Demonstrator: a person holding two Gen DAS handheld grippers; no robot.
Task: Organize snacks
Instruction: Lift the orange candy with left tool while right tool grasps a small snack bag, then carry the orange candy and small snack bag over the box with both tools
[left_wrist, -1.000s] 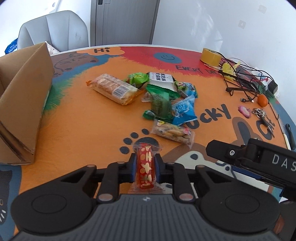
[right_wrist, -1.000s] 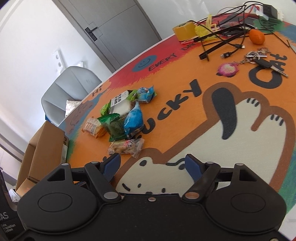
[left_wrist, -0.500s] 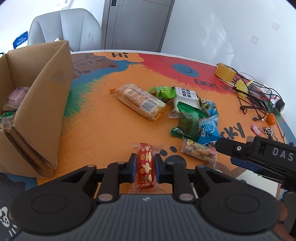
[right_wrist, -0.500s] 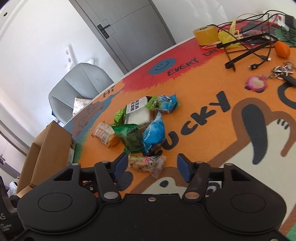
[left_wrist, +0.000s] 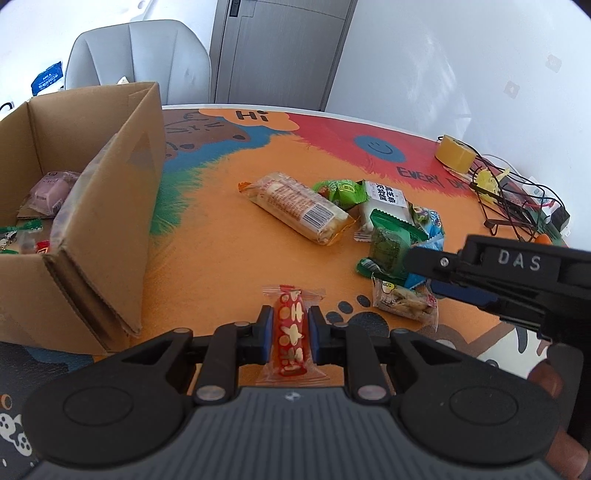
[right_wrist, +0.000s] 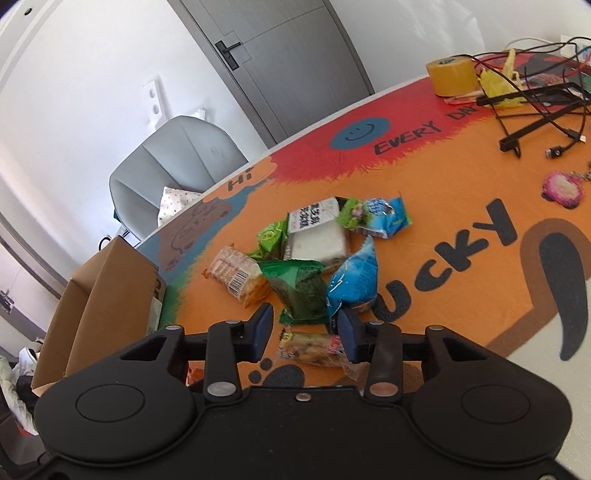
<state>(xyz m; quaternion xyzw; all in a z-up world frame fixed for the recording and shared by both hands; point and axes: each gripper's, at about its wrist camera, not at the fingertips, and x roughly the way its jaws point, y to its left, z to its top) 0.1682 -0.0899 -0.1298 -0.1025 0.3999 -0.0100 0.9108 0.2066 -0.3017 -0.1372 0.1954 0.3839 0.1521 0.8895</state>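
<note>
Red snack (left_wrist: 290, 334) clamped in left gripper (left_wrist: 290, 332), now nearer box (left_wrist: 92, 229); right gripper (right_wrist: 304, 332), wide, now straddles nut packet (right_wrist: 314, 347).

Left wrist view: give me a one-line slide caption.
Left gripper holds a red snack near the box, snack pile ahead.

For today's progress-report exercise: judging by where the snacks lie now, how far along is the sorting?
Partly done. A few packets already lie in the cardboard box. In hand: the left gripper is shut on a red snack bar; the open right gripper brackets a clear biscuit packet. Left: the pile, including the long cracker pack and green packet.
</note>
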